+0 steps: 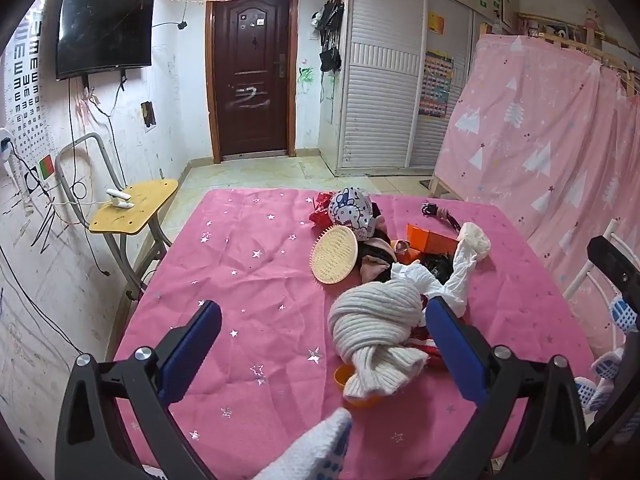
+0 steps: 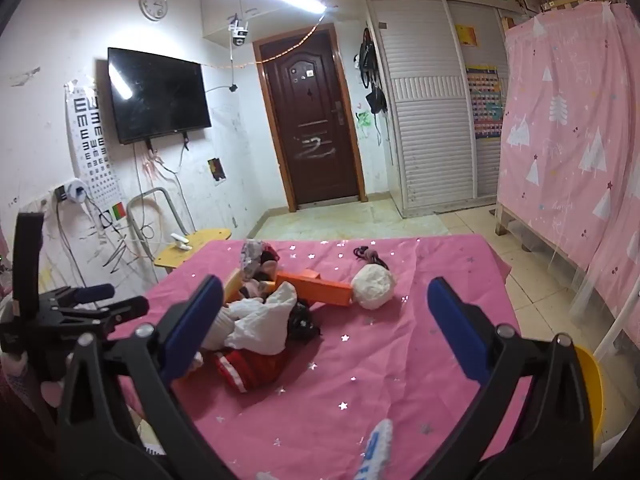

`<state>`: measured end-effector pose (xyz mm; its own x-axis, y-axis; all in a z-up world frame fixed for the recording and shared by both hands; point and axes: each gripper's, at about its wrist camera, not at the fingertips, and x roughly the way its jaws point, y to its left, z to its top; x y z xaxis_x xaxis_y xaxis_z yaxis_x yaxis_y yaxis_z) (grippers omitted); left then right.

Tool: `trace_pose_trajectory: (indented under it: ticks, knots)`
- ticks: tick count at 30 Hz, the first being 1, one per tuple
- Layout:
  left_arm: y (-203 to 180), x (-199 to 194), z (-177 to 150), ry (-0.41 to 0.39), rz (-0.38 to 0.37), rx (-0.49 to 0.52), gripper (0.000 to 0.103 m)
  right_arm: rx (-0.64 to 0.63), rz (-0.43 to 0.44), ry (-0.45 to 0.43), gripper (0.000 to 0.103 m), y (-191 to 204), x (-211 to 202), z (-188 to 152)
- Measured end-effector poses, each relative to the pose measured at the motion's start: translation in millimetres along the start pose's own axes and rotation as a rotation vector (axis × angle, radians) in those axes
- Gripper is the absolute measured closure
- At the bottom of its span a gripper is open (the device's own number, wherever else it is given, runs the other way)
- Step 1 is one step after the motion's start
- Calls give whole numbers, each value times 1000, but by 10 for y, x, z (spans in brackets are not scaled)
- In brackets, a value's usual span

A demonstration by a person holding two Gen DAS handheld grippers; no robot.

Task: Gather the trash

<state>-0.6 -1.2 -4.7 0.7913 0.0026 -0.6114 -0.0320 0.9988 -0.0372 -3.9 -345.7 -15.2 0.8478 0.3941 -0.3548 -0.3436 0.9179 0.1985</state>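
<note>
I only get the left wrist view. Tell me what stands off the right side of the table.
Observer: A yellow container sits low beside the right edge of the pink-covered table. I can only see part of it.
Operator: Now check the wall above the television.
Observer: A round clock hangs there, above the television and near its left end.
</note>
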Motion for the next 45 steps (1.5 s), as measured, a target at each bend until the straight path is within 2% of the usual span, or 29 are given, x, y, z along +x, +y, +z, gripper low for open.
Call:
trace_pose_trajectory:
  ticks: [45]
  knots:
    - [15,7,11,3,-2,-3,9,-1,-3,-1,4,-13,-9,18]
